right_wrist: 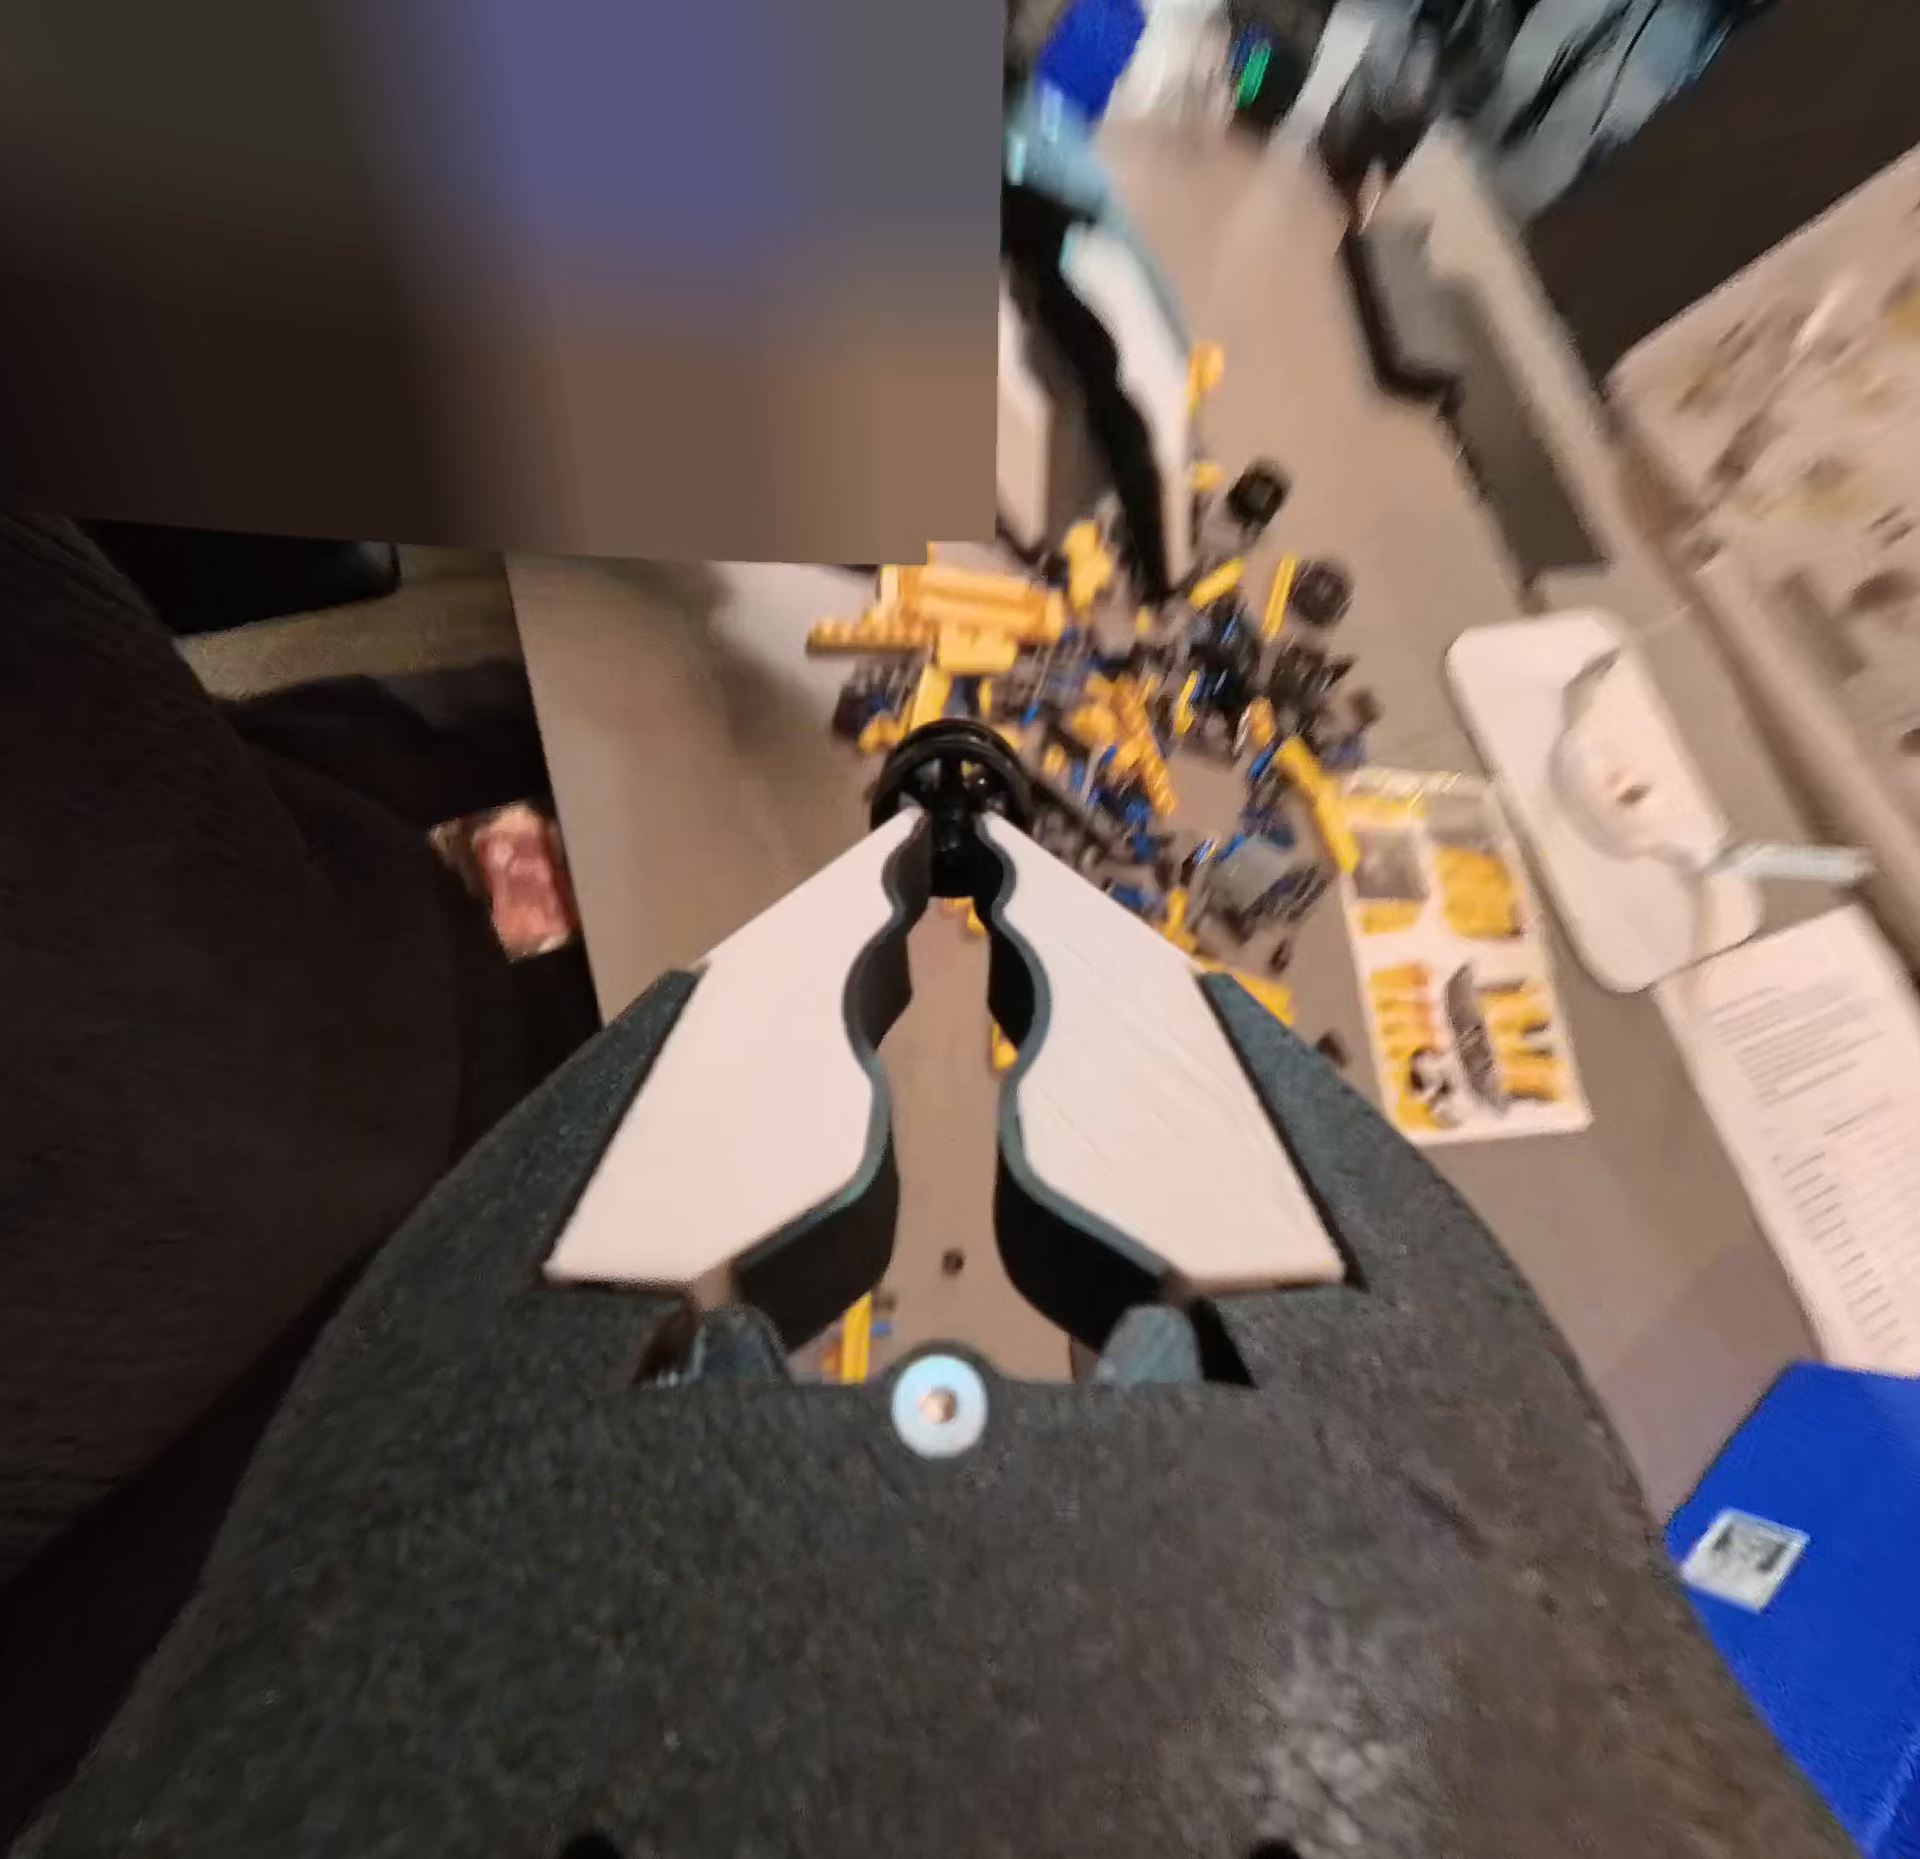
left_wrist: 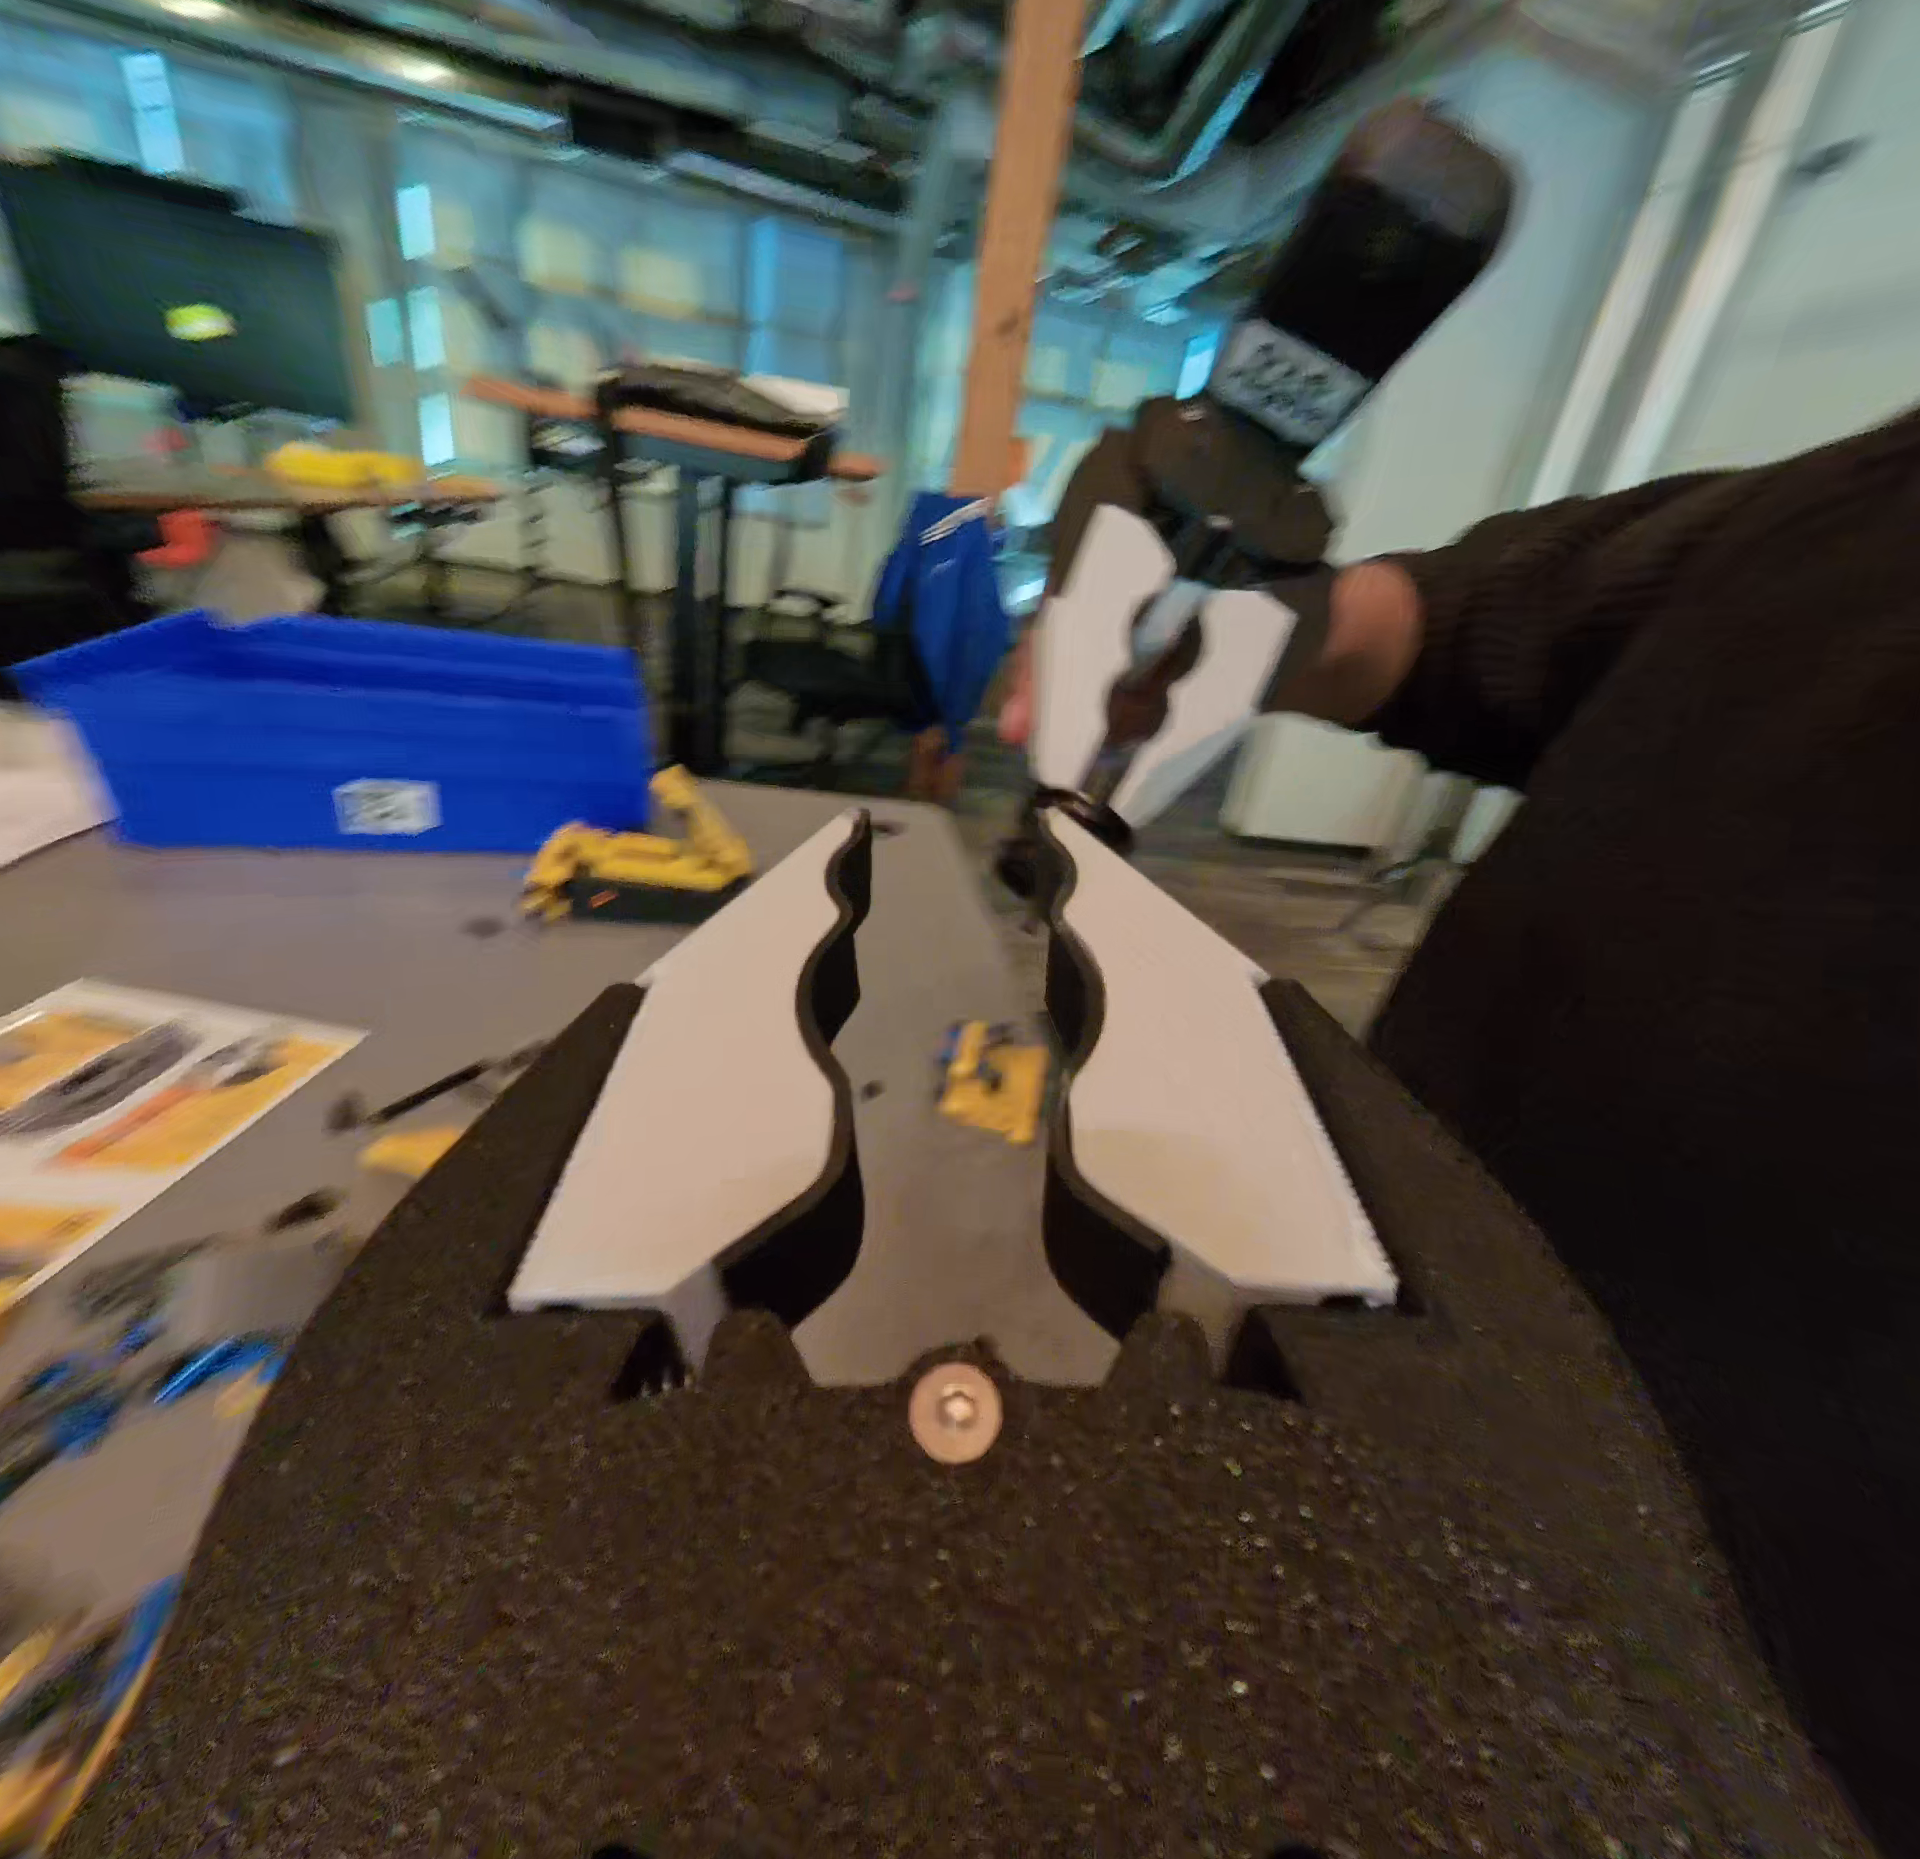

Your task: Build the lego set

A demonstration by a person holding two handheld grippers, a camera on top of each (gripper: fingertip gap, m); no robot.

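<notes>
My left gripper (left_wrist: 956, 833) is open and empty, held over the grey table (left_wrist: 312, 936). My right gripper (right_wrist: 951, 838) is shut on a small black wheel-like part (right_wrist: 948, 775) with a short pin, held above a pile of yellow, black and blue building bricks (right_wrist: 1101, 687). In the left wrist view the right gripper (left_wrist: 1091, 786) hangs just beyond my left gripper's right fingertip, with the black part (left_wrist: 1086, 817) at its tips. A small yellow and blue piece (left_wrist: 992, 1077) lies on the table between my left fingers.
A blue bin (left_wrist: 343, 729) stands at the table's far left and shows in the right wrist view (right_wrist: 1808, 1560). A yellow brick assembly (left_wrist: 644, 864) lies before it. Printed instruction sheets (left_wrist: 135, 1082) (right_wrist: 1455, 957) and a white tray (right_wrist: 1600, 801) lie nearby. A dark sleeve (left_wrist: 1662, 666) fills the right. There is about 6 cm between the tips of the two grippers.
</notes>
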